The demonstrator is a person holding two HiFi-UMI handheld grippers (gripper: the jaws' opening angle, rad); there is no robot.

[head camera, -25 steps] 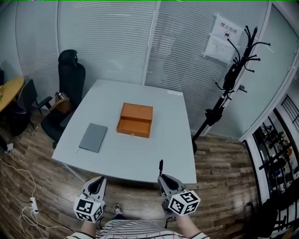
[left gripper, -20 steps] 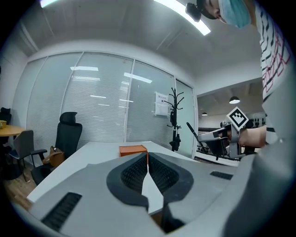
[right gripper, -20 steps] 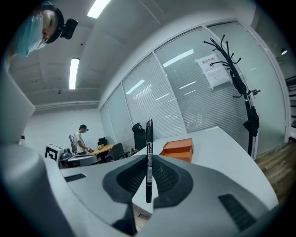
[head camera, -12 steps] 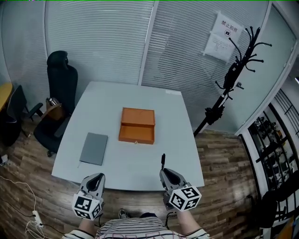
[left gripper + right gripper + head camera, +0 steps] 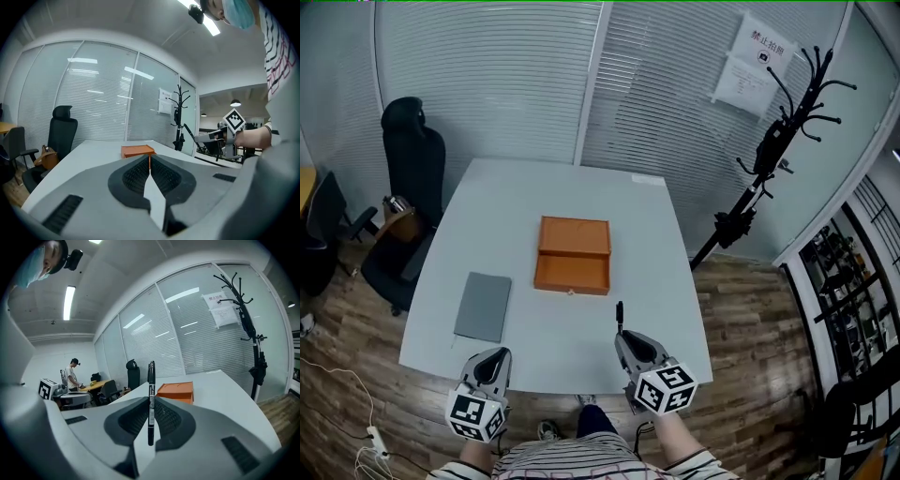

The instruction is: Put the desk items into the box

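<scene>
The pen [image 5: 620,314] is black and stands upright, pinched in my right claw [image 5: 624,339], which is clenched on its lower part so that most of it sticks up above the jaw tips. The right claw hangs over the near edge of the white table [image 5: 516,202]. The orange box [image 5: 572,255] lies ahead of the pen, near the middle of the table and well apart from my claw. A grey notebook [image 5: 483,306] lies flat to the left of the box, nearer the left edge. My left claw [image 5: 496,356] hangs at the near edge on that side, just short of the notebook, jaws pressed together with nothing between them.

The table stands on a wooden floor [image 5: 741,309] in a room walled with glass and closed blinds. A black office chair [image 5: 412,159] stands by the table's far left corner, a black coat stand [image 5: 769,150] by the right side, and paper notices [image 5: 755,61] hang on the glass behind it.

The right gripper view shows the pen [image 5: 151,380] from close by, with white print on its barrel, and the box [image 5: 177,391] beyond it to the right. It also shows a person [image 5: 72,373] standing in a far room behind the glass, whom the head view does not show. The left gripper view shows the shut pads of my left claw [image 5: 150,161] with the box [image 5: 137,151] just above them, and my right hand with its marker cube [image 5: 233,119] off to the right
</scene>
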